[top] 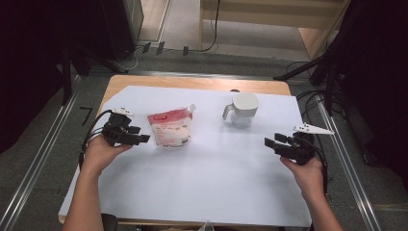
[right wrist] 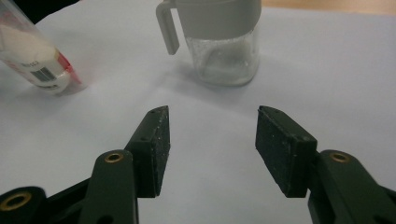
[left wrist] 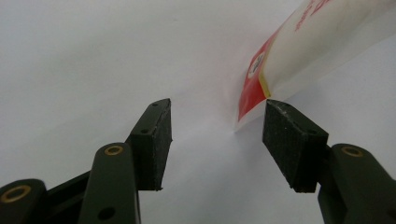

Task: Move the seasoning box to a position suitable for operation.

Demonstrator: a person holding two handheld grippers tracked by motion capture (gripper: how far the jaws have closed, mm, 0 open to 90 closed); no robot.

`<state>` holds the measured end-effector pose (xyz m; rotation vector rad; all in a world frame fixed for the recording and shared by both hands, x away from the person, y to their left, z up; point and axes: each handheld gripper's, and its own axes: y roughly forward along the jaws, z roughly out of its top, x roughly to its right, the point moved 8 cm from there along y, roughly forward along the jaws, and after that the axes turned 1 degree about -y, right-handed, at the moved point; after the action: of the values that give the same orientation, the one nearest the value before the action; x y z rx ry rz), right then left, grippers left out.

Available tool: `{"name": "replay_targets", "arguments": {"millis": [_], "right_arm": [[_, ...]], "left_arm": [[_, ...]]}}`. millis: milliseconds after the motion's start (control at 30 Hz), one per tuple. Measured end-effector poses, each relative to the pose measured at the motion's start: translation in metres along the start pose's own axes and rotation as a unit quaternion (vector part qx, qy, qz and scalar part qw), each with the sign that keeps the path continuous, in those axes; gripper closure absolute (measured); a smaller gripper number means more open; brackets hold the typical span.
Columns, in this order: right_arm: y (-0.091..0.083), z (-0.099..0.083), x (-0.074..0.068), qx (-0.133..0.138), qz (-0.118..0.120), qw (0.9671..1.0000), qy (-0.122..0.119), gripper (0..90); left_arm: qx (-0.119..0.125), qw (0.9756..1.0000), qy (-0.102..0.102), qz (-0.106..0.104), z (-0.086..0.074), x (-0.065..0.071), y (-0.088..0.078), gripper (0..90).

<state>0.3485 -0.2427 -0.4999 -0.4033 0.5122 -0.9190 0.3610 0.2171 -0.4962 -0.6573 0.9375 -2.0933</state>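
On the white sheet (top: 207,183) covering the wooden table (top: 144,81), a red and white pouch (top: 170,127) is lying flat towards the left, its spout corner pointing to the far right. A clear jar (top: 242,110) with a grey lid and a handle on its left side is standing upright farther right and slightly farther away, well apart from the pouch.

The left gripper (top: 143,139) is resting in the person's left hand (top: 102,151) at the left of the sheet, pointing right at the near left edge of the pouch. Its jaws are standing spread with nothing between them; in the left gripper view the gripper (left wrist: 217,135) is hovering low over the sheet, and a corner of the pouch (left wrist: 299,51) is lying just beyond the right-hand pad (left wrist: 289,140), very close, though whether they are touching cannot be told.

The right gripper (top: 270,143) is sitting in the right hand (top: 308,173) near the right edge of the sheet, pointing left. Its jaws are also standing apart and holding nothing. In the right gripper view the gripper (right wrist: 212,140) is facing the jar (right wrist: 224,51), which is standing some way beyond the pads, with the end of the pouch (right wrist: 39,65) lying off to the left.
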Motion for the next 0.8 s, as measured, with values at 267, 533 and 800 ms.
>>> {"name": "replay_targets", "arguments": {"millis": [267, 533, 800], "right_arm": [[0.002, 0.001, -0.002, 0.001, -0.015, 0.9995, -0.028, 43.2], [0.009, -0.001, -0.007, -0.004, 0.013, 0.9997, -0.019, 44.6], [0.015, 0.004, -0.011, -0.006, -0.007, 0.9993, -0.037, 37.9]], "left_arm": [[0.006, 1.0, 0.0, 0.007, 0.002, 0.0, -0.003, 43.7], [0.04, 0.9991, 0.015, 0.007, 0.003, 0.0, -0.014, 43.4], [0.056, 0.9982, 0.01, -0.019, 0.003, 0.004, -0.017, 42.2]]}}
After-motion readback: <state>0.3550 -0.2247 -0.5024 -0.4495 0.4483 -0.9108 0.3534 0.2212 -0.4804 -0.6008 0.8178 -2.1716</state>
